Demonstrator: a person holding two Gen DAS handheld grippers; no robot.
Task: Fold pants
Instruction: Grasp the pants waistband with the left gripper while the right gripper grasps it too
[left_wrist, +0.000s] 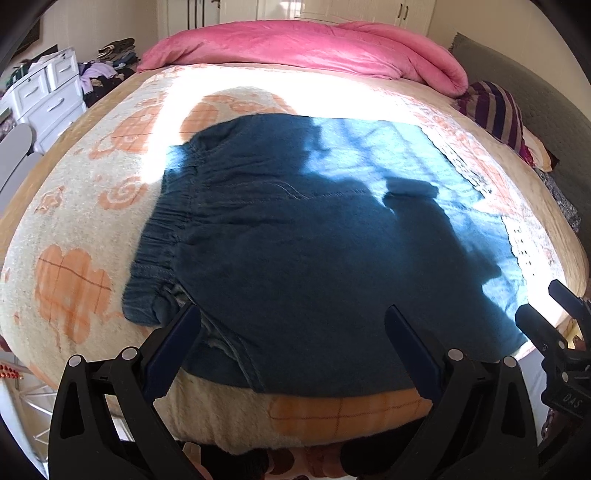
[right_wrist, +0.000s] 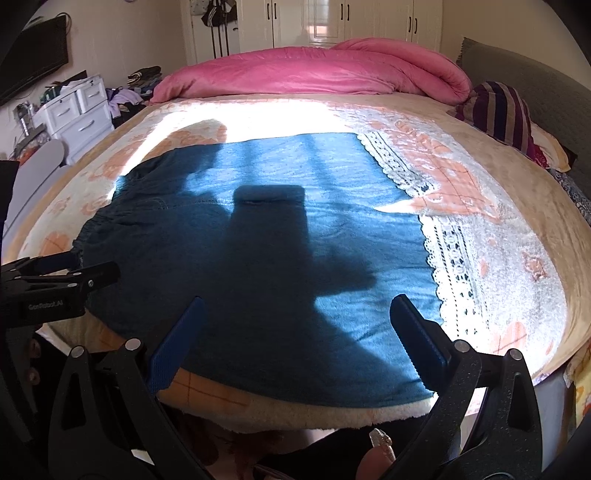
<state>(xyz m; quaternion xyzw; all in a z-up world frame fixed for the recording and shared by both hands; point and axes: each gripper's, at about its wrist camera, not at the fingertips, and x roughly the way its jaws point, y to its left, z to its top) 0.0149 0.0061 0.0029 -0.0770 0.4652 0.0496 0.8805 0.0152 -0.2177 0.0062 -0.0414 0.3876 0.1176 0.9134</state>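
Observation:
Blue pants (left_wrist: 295, 236) lie flat across the bed, elastic waistband (left_wrist: 162, 236) to the left, legs running right to white lace cuffs (right_wrist: 443, 258). They also show in the right wrist view (right_wrist: 258, 240). My left gripper (left_wrist: 291, 325) is open and empty, hovering over the near edge of the pants by the waistband corner. My right gripper (right_wrist: 295, 314) is open and empty over the near leg. Each gripper shows in the other's view, the right one (left_wrist: 554, 317) at the right edge and the left one (right_wrist: 66, 273) at the left edge.
The bed has a cream and orange blanket (left_wrist: 74, 280). A pink duvet (left_wrist: 314, 48) is bunched at the far side. A striped pillow (right_wrist: 502, 110) lies at the right. White drawers (left_wrist: 48, 92) and piled clothes stand to the left.

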